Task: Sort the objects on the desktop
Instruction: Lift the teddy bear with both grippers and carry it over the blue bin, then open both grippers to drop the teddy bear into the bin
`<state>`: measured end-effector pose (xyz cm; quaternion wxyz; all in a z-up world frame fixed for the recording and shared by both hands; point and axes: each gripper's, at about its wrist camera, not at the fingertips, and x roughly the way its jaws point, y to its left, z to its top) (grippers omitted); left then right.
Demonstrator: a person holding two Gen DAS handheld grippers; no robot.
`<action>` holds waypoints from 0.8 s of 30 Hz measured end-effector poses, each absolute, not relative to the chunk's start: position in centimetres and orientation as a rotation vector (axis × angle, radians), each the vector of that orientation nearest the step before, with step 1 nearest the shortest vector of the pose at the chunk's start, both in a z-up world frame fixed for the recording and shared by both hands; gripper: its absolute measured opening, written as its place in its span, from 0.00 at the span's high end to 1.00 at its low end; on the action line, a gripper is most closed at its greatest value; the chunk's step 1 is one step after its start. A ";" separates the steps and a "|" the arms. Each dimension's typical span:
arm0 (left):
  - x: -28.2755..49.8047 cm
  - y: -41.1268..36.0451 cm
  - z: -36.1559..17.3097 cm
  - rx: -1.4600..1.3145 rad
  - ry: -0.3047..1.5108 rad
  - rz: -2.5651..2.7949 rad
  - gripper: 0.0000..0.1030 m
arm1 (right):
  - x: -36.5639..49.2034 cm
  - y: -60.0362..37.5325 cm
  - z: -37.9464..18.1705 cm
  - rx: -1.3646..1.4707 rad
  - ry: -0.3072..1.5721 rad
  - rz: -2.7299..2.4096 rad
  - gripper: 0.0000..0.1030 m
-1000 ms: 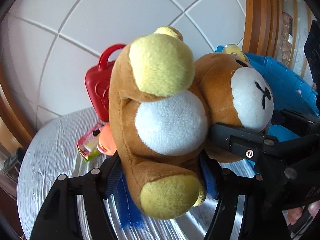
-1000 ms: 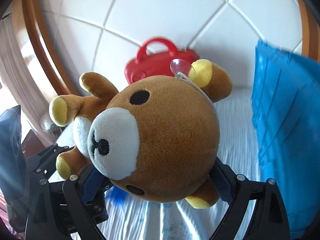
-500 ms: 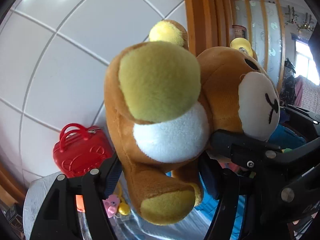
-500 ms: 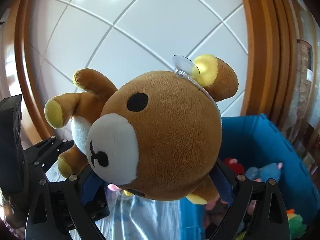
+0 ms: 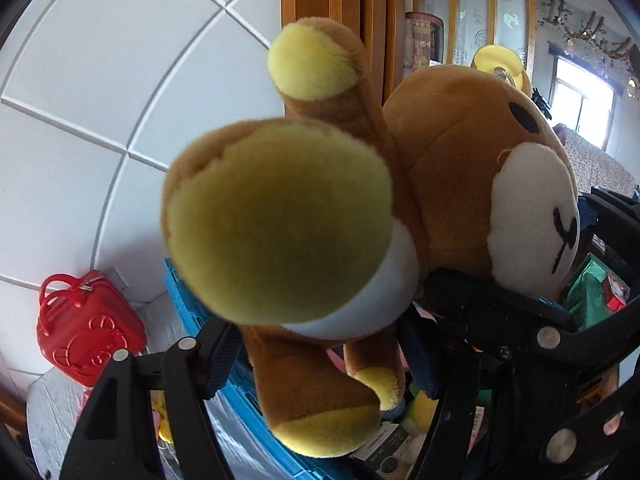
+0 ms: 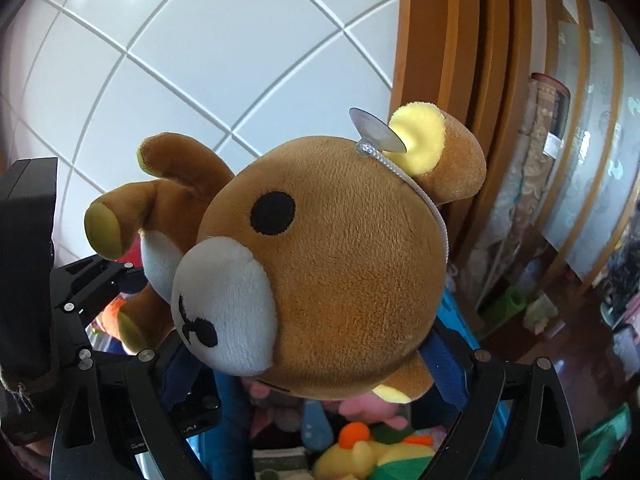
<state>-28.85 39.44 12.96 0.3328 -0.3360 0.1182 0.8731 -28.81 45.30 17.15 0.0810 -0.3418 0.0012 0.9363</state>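
Observation:
A brown plush bear (image 5: 452,200) with yellow paws and a white muzzle hangs in the air, held by both grippers. My left gripper (image 5: 320,356) is shut on its belly and legs. My right gripper (image 6: 316,372) is shut on its round head (image 6: 340,280), which carries a clear suction cup (image 6: 374,132) on a cord. Each gripper shows in the other's view: the right one's black frame (image 5: 520,320) and the left one's black frame (image 6: 92,280). Beneath the bear is a blue bin (image 5: 192,308) with several soft toys (image 6: 360,440) in it.
A red toy case (image 5: 88,332) stands on the silver-grey tabletop (image 5: 48,408) at lower left, against the white tiled wall (image 5: 100,80). A wooden door frame (image 6: 452,60) rises behind the bin. Floor clutter lies at the right (image 6: 516,304).
Both grippers have lifted the bear and swung it right, from over the table to over the blue bin. The red case has slid to the lower left of the left view.

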 end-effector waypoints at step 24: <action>-27.4 43.0 9.7 -1.106 0.351 2.160 0.23 | -26.3 51.5 14.3 -1.206 0.188 2.634 0.07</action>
